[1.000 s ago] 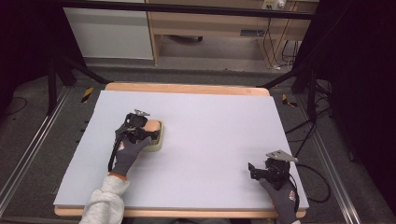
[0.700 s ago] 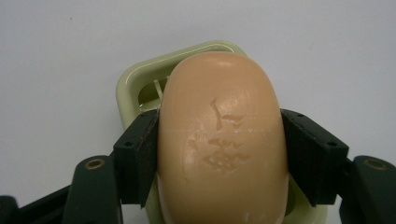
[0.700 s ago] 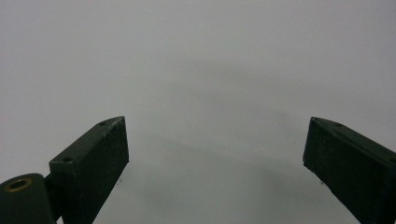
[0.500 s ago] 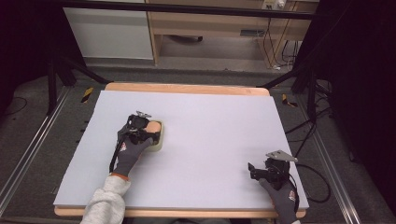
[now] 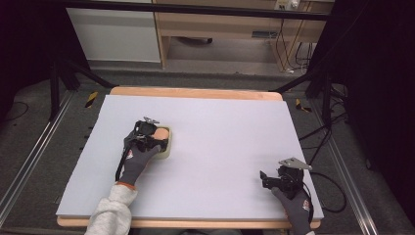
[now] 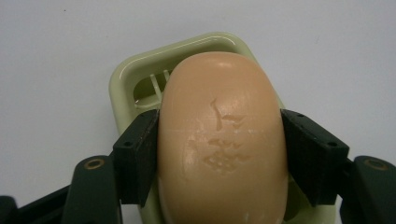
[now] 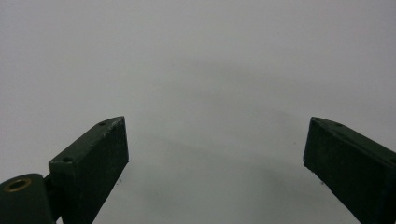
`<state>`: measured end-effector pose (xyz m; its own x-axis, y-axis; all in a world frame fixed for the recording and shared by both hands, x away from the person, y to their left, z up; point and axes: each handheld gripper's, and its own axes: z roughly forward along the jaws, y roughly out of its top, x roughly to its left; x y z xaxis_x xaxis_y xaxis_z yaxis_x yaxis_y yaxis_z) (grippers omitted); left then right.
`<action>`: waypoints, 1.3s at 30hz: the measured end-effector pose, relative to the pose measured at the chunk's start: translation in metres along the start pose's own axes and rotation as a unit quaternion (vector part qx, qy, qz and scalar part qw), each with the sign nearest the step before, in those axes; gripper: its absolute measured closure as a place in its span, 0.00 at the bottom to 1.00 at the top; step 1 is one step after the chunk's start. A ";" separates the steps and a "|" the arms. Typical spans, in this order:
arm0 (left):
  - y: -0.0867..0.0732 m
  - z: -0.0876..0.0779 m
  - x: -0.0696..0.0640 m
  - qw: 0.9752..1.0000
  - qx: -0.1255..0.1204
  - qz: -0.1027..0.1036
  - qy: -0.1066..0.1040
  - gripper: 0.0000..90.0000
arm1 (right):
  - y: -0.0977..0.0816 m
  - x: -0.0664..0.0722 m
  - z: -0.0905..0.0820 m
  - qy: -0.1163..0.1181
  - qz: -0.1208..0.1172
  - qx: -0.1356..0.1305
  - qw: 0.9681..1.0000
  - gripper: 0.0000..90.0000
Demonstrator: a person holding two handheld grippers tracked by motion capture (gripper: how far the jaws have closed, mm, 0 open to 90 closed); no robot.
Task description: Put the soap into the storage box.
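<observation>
A pale grey table, edged in wood, lay below the high camera, with dark floor and rails on either side of it and a wooden cabinet beyond its far edge. Two gloved hands came in from the near side. The left hand, in a grey glove with a light sleeve behind it, reached to the left-centre of the table; the right hand sat near the front right corner, well apart from the left.

A pale green dish with a slotted floor rested flat on the table at left-centre. In it lay a peach-coloured soap, oval, with a worn stamp on its top face; its far end overhung the slots, and the dish rim showed around that end.

The left gripper pinched the soap, one black jaw pressed against each long side, while the bar sat in the dish. Seen from above, that gripper covered the near part of the soap.

The right gripper was spread wide over bare table, its jaws far apart and gripping nothing. From above it pointed left, its grey plate on top.
</observation>
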<state>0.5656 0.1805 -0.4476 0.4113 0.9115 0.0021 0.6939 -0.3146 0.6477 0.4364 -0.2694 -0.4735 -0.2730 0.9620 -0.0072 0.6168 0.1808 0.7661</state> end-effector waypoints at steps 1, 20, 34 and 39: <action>0.000 0.000 0.000 1.000 0.000 0.001 0.000 0.35 | 0.000 0.000 0.000 0.000 0.000 0.000 1.000 0.08; -0.003 -0.034 -0.004 0.999 -0.045 0.011 -0.021 0.29 | 0.000 -0.002 -0.002 -0.005 0.002 -0.004 1.000 0.08; -0.034 -0.061 0.005 0.996 -0.083 0.009 -0.027 0.28 | -0.002 -0.008 -0.004 -0.025 0.017 -0.007 1.000 0.06; -0.050 -0.070 0.010 0.995 -0.101 0.008 -0.023 0.26 | -0.003 -0.011 -0.005 -0.032 0.022 -0.008 0.999 0.06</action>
<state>0.4933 0.2244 -0.4267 0.4510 0.8923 -0.0174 0.5556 -0.2655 0.7879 0.4337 -0.2816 -0.4730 -0.1979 0.9801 -0.0143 0.6147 0.1354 0.7770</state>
